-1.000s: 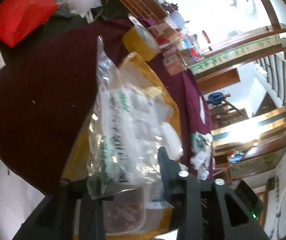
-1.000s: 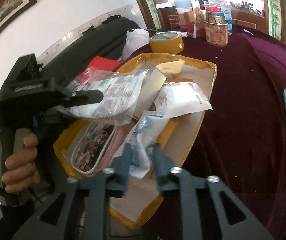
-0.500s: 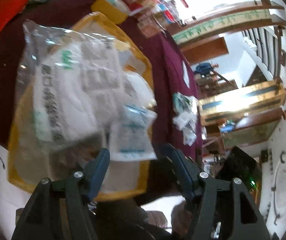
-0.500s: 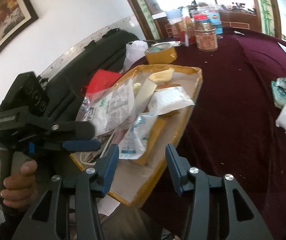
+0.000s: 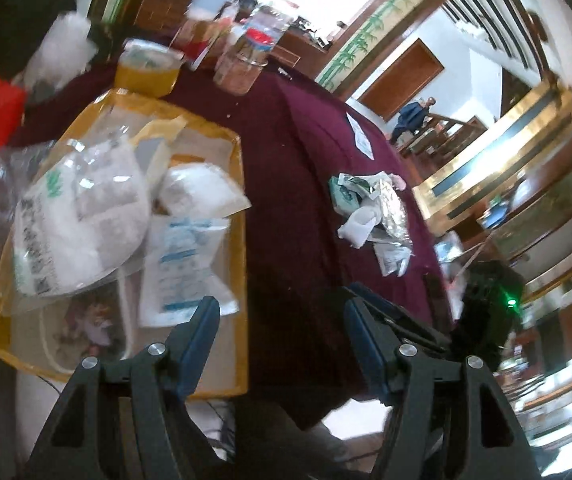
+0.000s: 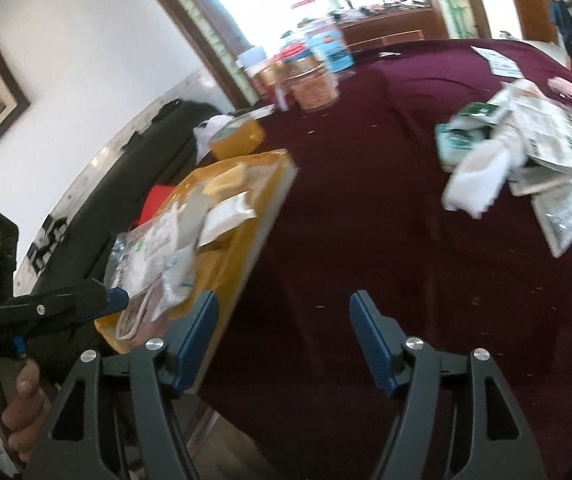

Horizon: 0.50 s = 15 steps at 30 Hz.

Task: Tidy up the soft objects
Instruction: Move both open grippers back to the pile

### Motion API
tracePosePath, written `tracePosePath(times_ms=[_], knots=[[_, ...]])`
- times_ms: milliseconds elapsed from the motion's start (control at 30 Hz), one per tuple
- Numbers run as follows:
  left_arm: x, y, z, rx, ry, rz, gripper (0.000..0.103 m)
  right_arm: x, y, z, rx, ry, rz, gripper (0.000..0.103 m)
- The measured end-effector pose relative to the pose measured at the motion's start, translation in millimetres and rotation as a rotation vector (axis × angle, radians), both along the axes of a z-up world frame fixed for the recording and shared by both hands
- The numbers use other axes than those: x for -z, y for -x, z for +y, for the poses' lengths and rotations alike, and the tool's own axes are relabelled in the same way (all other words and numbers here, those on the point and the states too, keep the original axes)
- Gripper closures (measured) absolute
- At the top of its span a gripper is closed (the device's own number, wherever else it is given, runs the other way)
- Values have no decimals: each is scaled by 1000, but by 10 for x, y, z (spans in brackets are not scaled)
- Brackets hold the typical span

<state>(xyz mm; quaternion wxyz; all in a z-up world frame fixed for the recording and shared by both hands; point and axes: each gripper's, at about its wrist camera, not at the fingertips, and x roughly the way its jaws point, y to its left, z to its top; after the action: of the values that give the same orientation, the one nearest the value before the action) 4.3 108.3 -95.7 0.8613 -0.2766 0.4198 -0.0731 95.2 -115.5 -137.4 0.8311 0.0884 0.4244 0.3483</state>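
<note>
Here: right tongs (image 6: 284,334) agape over bare cloth (image 6: 365,208).

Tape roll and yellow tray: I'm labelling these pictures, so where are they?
Tape roll (image 5: 148,70), left wrist view, on its yellow side.
Yellow tray (image 5: 240,240), left wrist view, on its right rim.

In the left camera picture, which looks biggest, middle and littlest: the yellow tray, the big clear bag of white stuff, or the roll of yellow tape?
1. yellow tray
2. clear bag
3. roll of yellow tape, though it sits farther from the camera, which shrinks it.
</note>
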Motion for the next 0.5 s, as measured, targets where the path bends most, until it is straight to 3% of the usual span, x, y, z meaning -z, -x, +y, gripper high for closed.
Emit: tracePosePath(times_ms=[167,500], knots=[[-4,-232,-357,-58,-136,-20,35,45,-124,-287,61,-23,10,35],[70,-694,-877,116,-150,16,30,-55,-756,-920,116,-107,28,33]])
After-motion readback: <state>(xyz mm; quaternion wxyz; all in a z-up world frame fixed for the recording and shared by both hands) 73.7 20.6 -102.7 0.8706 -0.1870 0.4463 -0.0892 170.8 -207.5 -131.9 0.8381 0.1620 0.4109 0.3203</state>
